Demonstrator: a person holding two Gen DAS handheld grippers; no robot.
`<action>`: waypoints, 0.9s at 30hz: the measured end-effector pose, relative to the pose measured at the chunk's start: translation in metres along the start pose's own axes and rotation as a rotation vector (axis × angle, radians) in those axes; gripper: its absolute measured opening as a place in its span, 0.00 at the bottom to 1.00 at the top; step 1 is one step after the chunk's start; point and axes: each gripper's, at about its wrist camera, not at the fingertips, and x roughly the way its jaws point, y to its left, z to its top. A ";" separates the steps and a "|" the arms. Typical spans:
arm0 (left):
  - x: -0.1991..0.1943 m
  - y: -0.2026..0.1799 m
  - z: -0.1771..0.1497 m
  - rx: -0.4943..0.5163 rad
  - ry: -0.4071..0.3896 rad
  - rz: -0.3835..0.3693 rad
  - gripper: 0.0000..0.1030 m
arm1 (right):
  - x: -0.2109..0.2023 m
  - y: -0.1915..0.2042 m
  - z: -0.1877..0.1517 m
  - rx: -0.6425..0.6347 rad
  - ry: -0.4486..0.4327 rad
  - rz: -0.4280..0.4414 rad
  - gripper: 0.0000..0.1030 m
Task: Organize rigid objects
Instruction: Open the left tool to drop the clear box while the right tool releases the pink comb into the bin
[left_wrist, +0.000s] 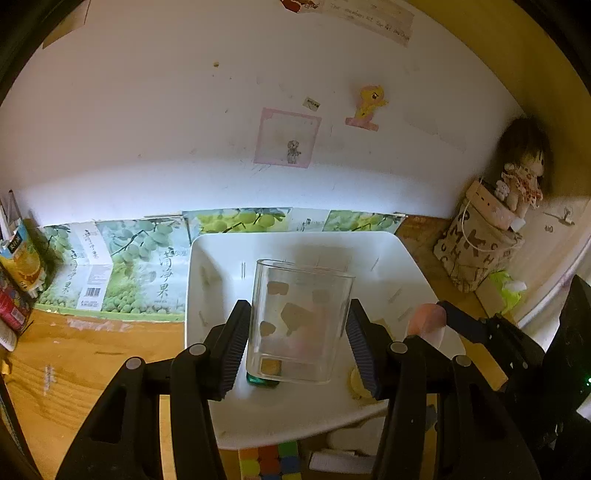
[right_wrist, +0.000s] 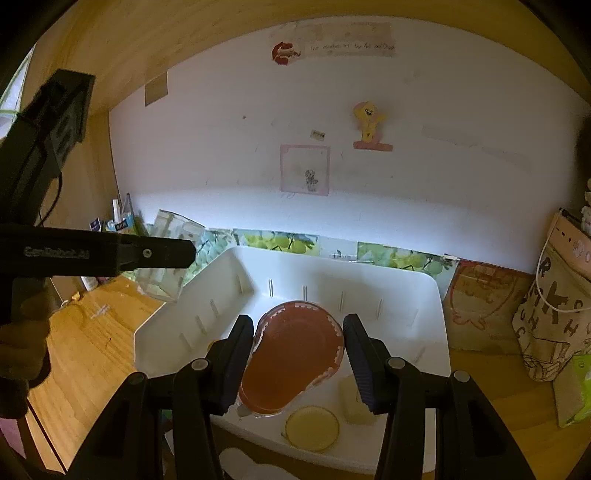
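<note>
Fingers of the left gripper (left_wrist: 297, 341) are closed against the sides of a clear glass cup (left_wrist: 299, 321), which is held upright above the white bin (left_wrist: 207, 258). An orange lidded container (right_wrist: 295, 354) is clamped likewise in the right gripper (right_wrist: 299, 363) over the same bin. Beneath, a round yellowish lid (right_wrist: 312, 428) and, seemingly, a pale block (right_wrist: 352, 400) are seen on its floor. A doll (left_wrist: 522, 173) is perched farther back.

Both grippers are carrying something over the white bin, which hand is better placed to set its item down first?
Probably right: the right gripper holds the orange container low inside the white bin; the left gripper's clear cup looks higher.
</note>
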 end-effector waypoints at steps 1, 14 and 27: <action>0.001 0.000 0.001 -0.001 -0.005 -0.002 0.54 | 0.000 -0.001 0.000 0.003 -0.005 0.000 0.49; 0.011 0.000 0.001 -0.002 -0.022 -0.016 0.55 | 0.004 -0.004 -0.004 0.009 -0.024 -0.027 0.50; 0.003 0.005 0.001 -0.021 -0.058 0.024 0.77 | 0.000 -0.002 -0.003 0.007 -0.031 -0.031 0.65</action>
